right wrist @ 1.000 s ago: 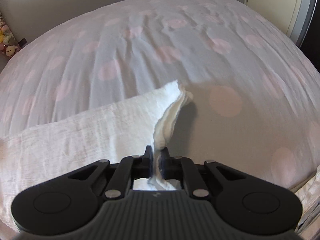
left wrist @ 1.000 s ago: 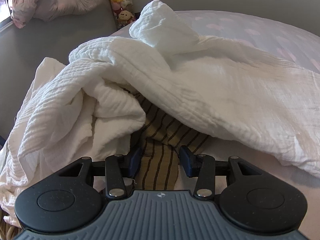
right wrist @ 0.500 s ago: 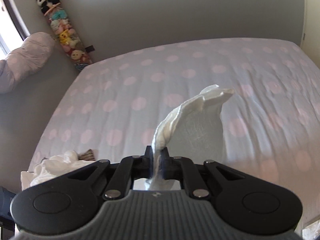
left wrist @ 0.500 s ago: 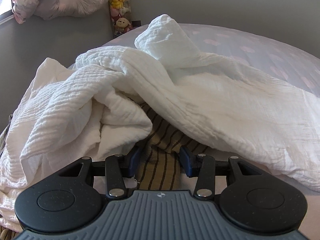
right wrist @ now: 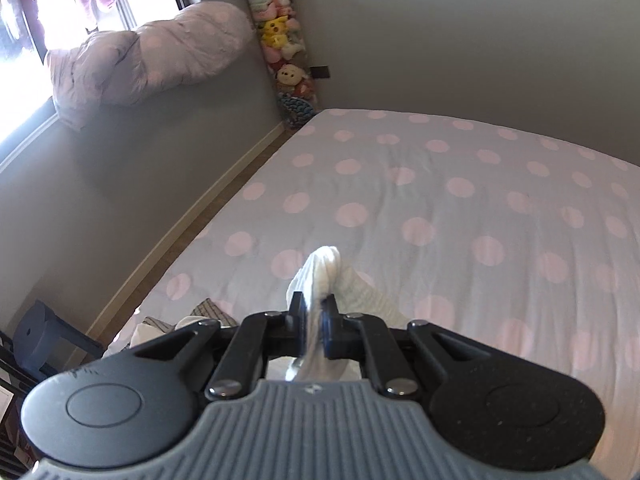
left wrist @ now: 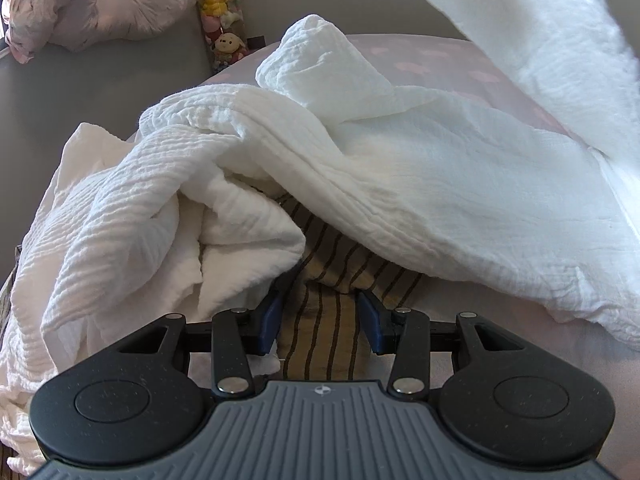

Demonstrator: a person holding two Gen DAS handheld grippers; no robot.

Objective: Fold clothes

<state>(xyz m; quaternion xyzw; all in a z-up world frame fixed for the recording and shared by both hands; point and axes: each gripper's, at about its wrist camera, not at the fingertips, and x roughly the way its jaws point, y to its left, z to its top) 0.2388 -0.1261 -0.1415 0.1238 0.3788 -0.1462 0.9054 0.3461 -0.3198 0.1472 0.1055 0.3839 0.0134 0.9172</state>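
With right tongs clamped on the white muslin cloth, lifting it clear, the left tongs, apart astride the striped garment, likely must grip another corner next.

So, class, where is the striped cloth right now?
In the left wrist view the striped cloth lies low in the middle, between the left gripper's open fingers, tucked under the white cloth.
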